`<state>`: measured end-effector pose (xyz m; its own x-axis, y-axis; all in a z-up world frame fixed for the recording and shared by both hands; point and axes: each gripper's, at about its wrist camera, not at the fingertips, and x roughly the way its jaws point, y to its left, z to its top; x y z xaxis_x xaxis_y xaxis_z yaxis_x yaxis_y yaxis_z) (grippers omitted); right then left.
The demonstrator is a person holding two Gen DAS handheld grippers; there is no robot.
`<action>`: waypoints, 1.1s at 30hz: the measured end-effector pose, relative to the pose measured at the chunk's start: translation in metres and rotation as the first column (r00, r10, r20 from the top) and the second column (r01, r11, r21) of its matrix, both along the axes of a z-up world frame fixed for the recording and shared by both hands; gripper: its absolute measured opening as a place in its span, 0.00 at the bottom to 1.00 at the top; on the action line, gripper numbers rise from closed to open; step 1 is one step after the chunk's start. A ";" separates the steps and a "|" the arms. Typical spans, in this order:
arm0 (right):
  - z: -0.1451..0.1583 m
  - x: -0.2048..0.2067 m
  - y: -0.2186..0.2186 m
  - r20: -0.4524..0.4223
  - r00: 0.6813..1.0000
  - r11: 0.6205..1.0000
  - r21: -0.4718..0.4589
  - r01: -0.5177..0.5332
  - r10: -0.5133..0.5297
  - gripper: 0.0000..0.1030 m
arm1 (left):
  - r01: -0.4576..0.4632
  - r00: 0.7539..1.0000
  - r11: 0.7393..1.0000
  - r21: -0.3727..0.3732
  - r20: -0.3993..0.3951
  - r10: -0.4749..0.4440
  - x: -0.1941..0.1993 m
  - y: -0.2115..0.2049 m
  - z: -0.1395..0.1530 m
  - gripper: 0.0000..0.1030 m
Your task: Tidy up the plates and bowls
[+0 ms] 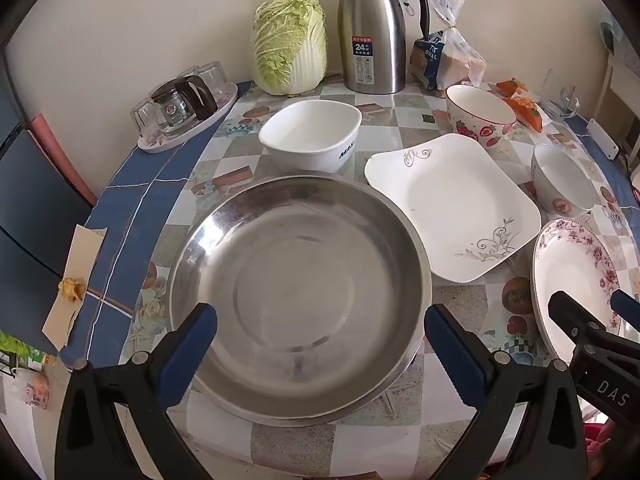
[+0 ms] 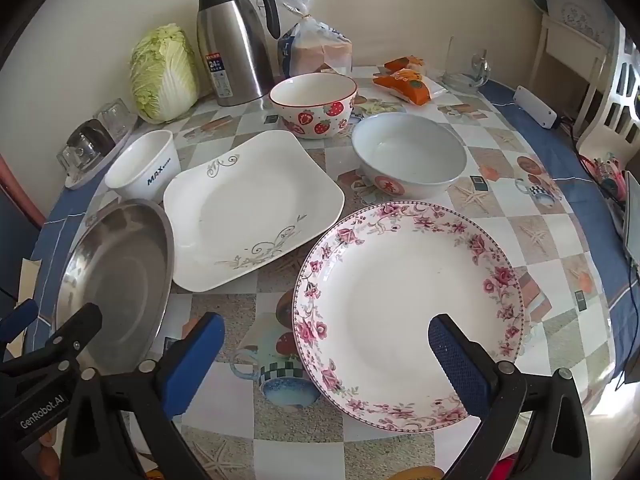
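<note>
Checkered tablecloth [image 2: 500, 216] under six empty dishes, both grippers spread wide.

Left gripper [image 1: 320, 328] hovers over the steel basin [image 1: 298, 296], holding nothing; right gripper [image 2: 326, 330] over the floral plate [image 2: 408, 312], likewise empty. Square plate [image 2: 252, 208] at 11 o'clock of the floral plate, grey bowl [image 2: 408, 158] at 12, strawberry bowl [image 2: 314, 104] and white tub [image 2: 142, 164] beyond.
</note>
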<state>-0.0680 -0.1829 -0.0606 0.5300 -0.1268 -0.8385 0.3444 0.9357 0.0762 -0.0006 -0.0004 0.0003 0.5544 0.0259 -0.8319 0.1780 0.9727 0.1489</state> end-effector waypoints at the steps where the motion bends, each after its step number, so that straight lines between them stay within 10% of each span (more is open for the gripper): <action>1: 0.000 0.000 0.000 0.000 1.000 1.000 0.000 0.000 0.000 1.00 | -0.003 1.000 1.000 -0.002 0.001 0.003 -0.001 0.000 0.000 1.00; 33: -0.001 0.001 -0.001 0.003 1.000 1.000 0.014 -0.003 0.003 1.00 | -0.013 1.000 1.000 0.010 -0.023 0.013 0.002 0.005 -0.006 1.00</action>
